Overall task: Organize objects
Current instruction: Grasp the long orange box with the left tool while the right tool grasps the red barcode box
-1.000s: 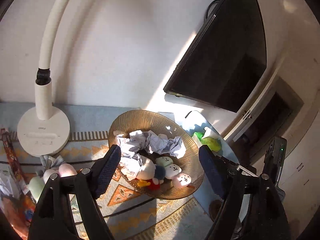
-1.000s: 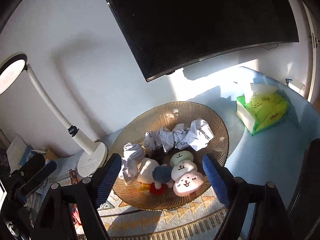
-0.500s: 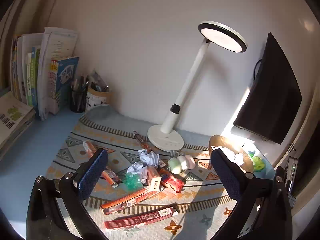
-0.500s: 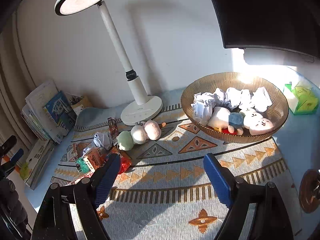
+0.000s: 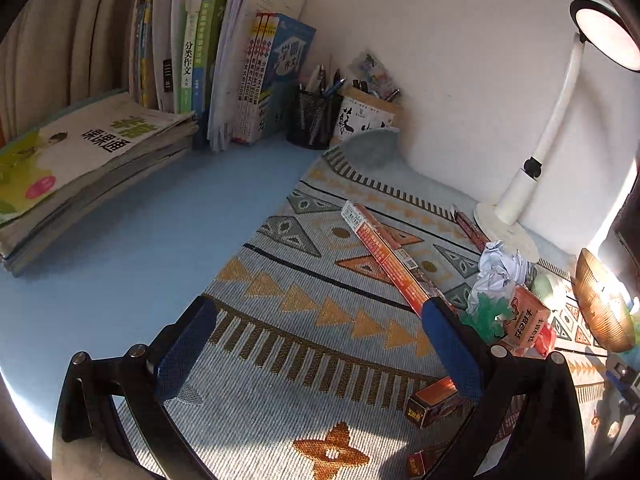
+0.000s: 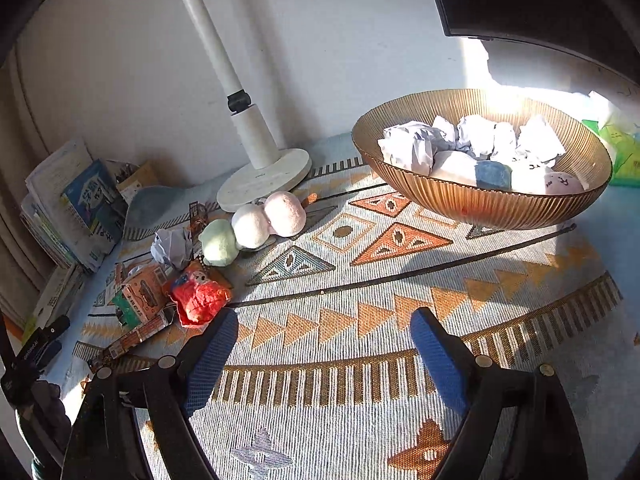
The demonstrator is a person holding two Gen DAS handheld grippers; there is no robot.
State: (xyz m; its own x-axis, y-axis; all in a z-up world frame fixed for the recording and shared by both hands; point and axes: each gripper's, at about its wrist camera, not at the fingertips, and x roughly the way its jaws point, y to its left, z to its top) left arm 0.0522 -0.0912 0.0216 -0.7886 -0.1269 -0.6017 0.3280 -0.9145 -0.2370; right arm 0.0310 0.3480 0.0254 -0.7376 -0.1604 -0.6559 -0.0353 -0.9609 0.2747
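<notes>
A ribbed amber bowl (image 6: 480, 204) on the patterned mat holds crumpled paper balls (image 6: 472, 140) and plush toys (image 6: 494, 172). Left of it lie three plush balls (image 6: 252, 226), a paper ball (image 6: 172, 246), a red wrapper (image 6: 200, 298) and a small orange carton (image 6: 140, 294). My right gripper (image 6: 324, 354) is open and empty, low over the mat. My left gripper (image 5: 316, 344) is open and empty over the mat's left part; a long orange box (image 5: 388, 256), a paper ball (image 5: 500, 272) and the carton (image 5: 526, 320) lie by its right finger.
A white desk lamp (image 6: 256, 152) stands behind the plush balls. Books (image 5: 208, 60), a flat stack of magazines (image 5: 80, 168) and pen holders (image 5: 316, 116) line the back left. A dark monitor (image 6: 540, 4) hangs behind the bowl, a green tissue pack (image 6: 620, 148) beside it.
Both grippers have swung left, away from the bowl, and dropped lower over the mat. The left view now faces the books and the long orange box. Both stay open.
</notes>
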